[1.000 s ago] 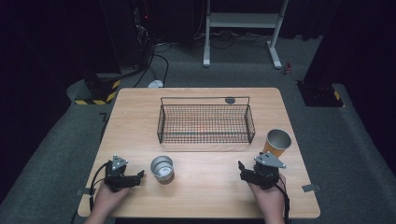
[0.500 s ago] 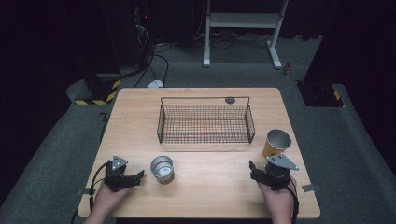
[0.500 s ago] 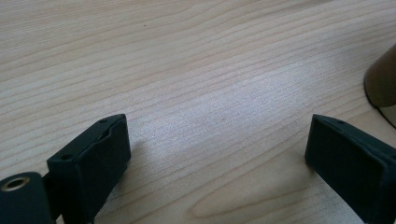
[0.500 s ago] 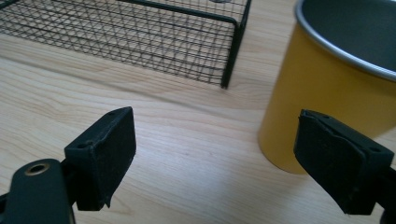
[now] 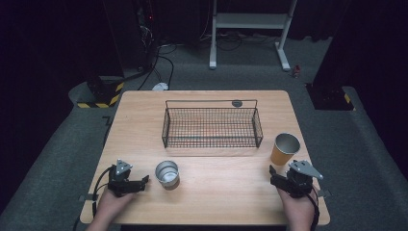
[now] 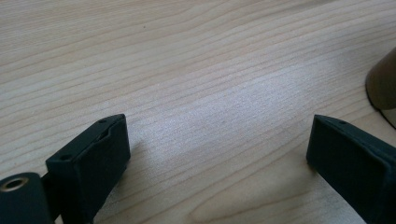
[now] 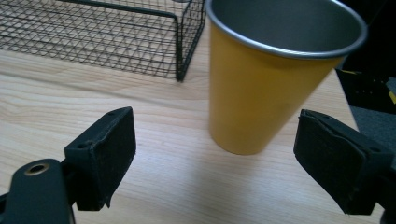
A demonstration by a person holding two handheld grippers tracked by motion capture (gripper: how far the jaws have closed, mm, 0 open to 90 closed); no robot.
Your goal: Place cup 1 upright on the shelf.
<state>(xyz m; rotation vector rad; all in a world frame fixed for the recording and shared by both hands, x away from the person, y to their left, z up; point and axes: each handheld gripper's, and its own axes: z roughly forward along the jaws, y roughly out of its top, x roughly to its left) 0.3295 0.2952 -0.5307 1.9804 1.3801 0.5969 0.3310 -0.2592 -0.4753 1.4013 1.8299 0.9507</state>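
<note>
Right hand-held gripper (image 5: 278, 177) sits low at the near right of the bench (image 5: 216, 207), jaws spread wide, nothing between them. Yellow cup (image 5: 285, 149) stands upright just ahead of it, near the right end of the wire basket (image 5: 211, 126), apart from both. In the right gripper view the right hand-held gripper (image 7: 215, 154) points at the yellow cup (image 7: 266, 88), which stands past the jaw tips, no contact; the corner of the wire basket (image 7: 116, 42) is behind it to the left.

Left hand-held gripper (image 5: 142, 183) rests at the near left, aimed across the bench toward the small steel cup (image 5: 167, 173), which stands upright just beside its tips. In the left gripper view the left hand-held gripper (image 6: 219, 154) has jaws spread wide over bare wood (image 6: 187, 70), gripping nothing; a curved edge, seemingly of the steel cup (image 6: 383, 86), shows at the right border.

Wire basket sits mid-bench, looks empty.
</note>
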